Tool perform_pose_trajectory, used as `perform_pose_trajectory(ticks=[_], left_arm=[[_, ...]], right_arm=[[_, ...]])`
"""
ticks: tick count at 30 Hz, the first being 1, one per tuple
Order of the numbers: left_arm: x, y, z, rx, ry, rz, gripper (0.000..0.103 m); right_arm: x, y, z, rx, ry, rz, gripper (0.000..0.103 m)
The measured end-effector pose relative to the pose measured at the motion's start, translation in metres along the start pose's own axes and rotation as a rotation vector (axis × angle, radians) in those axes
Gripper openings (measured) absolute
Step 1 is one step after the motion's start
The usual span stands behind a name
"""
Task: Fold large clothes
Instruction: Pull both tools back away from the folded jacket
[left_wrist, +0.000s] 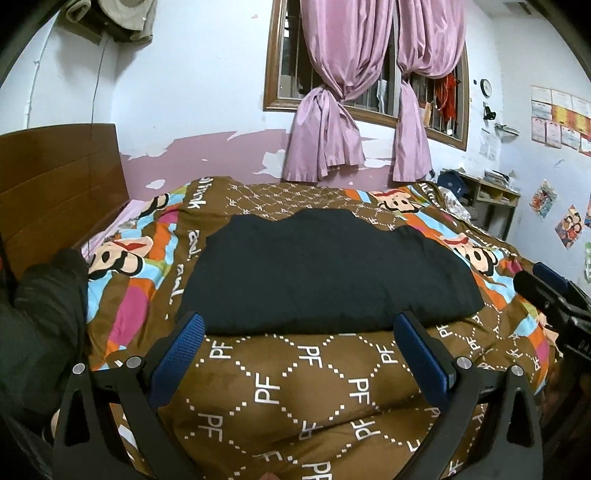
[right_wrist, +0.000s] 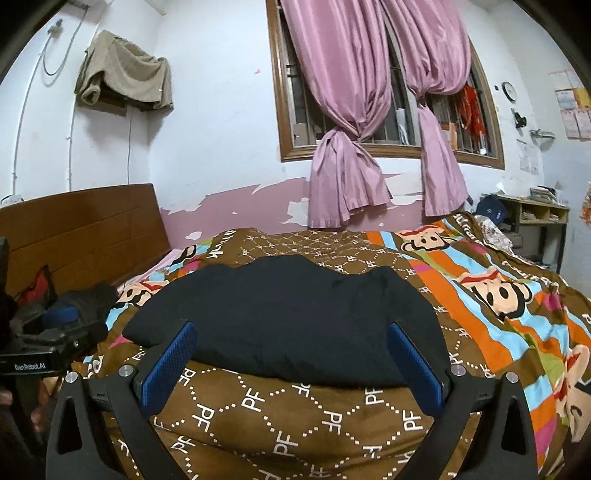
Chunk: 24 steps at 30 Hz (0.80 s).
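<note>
Black garment (left_wrist: 325, 273) lying flat in a wide bundle on the brown cartoon blanket (left_wrist: 295, 398), at 12 o'clock from both tools, so easy to reach. Left gripper (left_wrist: 300, 345) wide apart, holding nothing, just short of the near edge. Right gripper (right_wrist: 293, 360) wide too, empty, aimed the same way. Likely ready to grab that edge

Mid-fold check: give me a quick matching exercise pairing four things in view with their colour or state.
Things:
1. garment
2. curtains
3. left gripper
4. headboard

Descriptions:
A. open, holding nothing
B. pink, knotted at the window
C. brown wood
D. black, lying on the patterned quilt

Pairs: 1-D, 2-B, 3-A, 4-C
</note>
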<state>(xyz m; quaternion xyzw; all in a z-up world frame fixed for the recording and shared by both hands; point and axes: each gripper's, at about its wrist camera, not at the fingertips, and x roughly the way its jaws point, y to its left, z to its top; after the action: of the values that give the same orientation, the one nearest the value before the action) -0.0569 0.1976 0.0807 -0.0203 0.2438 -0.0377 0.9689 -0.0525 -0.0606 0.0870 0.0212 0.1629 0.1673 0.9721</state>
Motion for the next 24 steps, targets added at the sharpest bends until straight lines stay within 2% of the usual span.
perform_pose_trajectory(ticks=[5, 11, 24], left_arm=[[-0.005, 0.001, -0.005, -0.004, -0.014, -0.014, 0.100], [-0.012, -0.001, -0.019, 0.053, -0.040, -0.018, 0.100], [-0.006, 0.002, -0.030, 0.007, 0.006, -0.063, 0.100]], right_arm=[[-0.004, 0.005, -0.009, -0.001, 0.012, -0.037, 0.103], [-0.002, 0.007, -0.022, 0.003, 0.046, -0.047, 0.103], [0.004, 0.009, -0.033, 0.014, 0.078, -0.027, 0.103]])
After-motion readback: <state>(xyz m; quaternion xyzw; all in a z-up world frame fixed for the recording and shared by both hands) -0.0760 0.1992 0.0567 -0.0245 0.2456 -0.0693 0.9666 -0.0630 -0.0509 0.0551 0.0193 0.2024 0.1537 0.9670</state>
